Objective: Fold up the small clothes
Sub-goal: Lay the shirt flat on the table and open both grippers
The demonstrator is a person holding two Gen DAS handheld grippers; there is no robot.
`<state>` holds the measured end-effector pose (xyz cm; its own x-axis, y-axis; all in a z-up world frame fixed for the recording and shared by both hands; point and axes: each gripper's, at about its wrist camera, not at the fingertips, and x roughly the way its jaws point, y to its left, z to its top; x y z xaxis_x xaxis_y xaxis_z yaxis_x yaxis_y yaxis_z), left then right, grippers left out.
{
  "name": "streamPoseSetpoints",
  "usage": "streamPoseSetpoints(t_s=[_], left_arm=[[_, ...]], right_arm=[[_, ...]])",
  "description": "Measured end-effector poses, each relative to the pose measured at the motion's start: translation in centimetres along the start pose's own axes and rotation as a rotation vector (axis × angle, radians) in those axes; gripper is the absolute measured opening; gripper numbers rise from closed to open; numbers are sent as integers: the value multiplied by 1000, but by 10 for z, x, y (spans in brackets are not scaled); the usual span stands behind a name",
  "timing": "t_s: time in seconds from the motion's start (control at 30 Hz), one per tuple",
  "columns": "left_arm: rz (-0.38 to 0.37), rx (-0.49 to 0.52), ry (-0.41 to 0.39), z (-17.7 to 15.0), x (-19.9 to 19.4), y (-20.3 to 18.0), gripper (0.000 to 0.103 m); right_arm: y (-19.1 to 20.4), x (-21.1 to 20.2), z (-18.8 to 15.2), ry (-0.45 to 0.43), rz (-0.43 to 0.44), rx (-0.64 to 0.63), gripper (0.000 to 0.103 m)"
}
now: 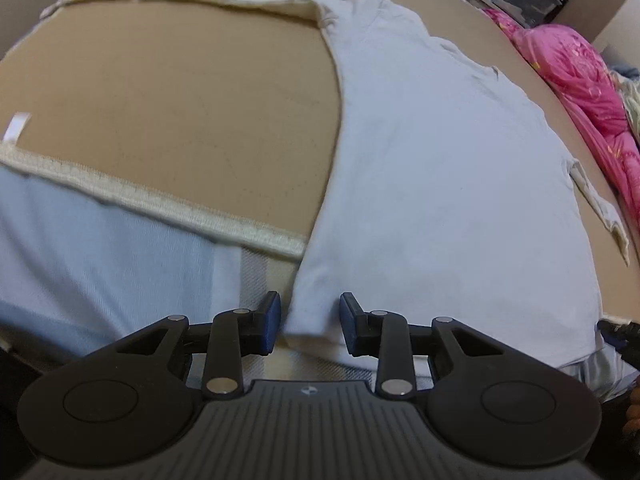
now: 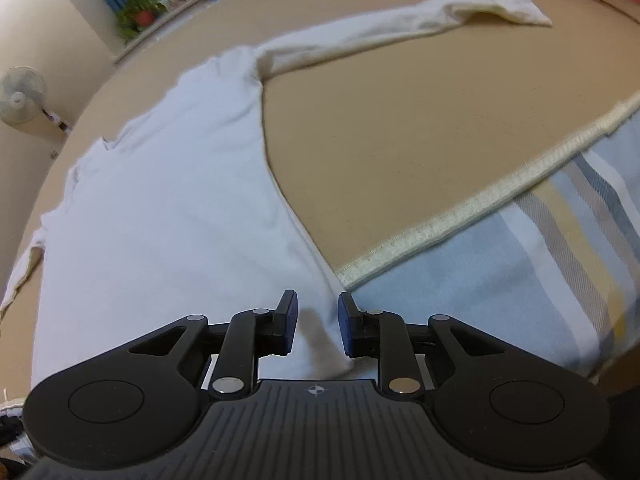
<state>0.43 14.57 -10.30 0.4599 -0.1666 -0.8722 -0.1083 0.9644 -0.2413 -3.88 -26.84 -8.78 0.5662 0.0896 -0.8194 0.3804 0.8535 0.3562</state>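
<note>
Shirt (image 1: 440, 168) lies flat on tan mat (image 1: 180, 112), length running away from me, bottom corners between the parted, non-gripping pads of my left claw (image 1: 309, 322) and right claw (image 2: 318, 322).

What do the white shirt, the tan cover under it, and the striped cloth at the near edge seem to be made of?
The white shirt looks like soft knit cotton, matte: it lies limp with small wrinkles. The tan cover seems a smooth, flat woven or felt-like sheet, matte, with a pale ribbed trim along its edge. The striped cloth looks like woven cotton with a fine weave. The fibres themselves cannot be confirmed.
</note>
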Motion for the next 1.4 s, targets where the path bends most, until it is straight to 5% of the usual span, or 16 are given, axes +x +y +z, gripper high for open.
streamPoseSetpoints(t_s=[0.13, 0.23, 0.3, 0.47, 0.6, 0.7, 0.73, 0.87, 0.97, 1.03, 1.4], left_arm=[[14, 60, -18, -12, 0, -9, 34], [24, 83, -31, -20, -5, -17, 6], [33, 94, -54, -22, -14, -20, 6], [1, 46, -154, -29, -51, -8, 5], [14, 21, -98, -33, -45, -4, 6], [51, 41, -97, -30, -43, -11, 12], [58, 63, -130, -31, -48, -15, 21], [49, 197, -249, -40, -59, -39, 36], [77, 283, -217, -42, -41, -61, 36], [108, 313, -152, -42, -21, -72, 38], [151, 325, -135, -41, -8, -87, 61]], right_arm=[[-1, -3, -6, -2, 1, -40, 22], [0, -4, -11, 0, 2, -59, 22], [3, -5, -11, -9, 5, -74, 5], [-22, -48, -5, -146, 87, 67, 2], [-27, -44, -8, -64, 51, 92, 2], [-23, -33, -11, -56, -61, 54, 3], [-22, -35, -12, -94, -78, 49, 6], [-6, -52, -9, -230, 44, -26, 7], [11, -31, -14, -142, 44, -150, 25], [8, -9, -21, -6, -29, -172, 25], [20, -12, -17, -80, -30, -162, 26]])
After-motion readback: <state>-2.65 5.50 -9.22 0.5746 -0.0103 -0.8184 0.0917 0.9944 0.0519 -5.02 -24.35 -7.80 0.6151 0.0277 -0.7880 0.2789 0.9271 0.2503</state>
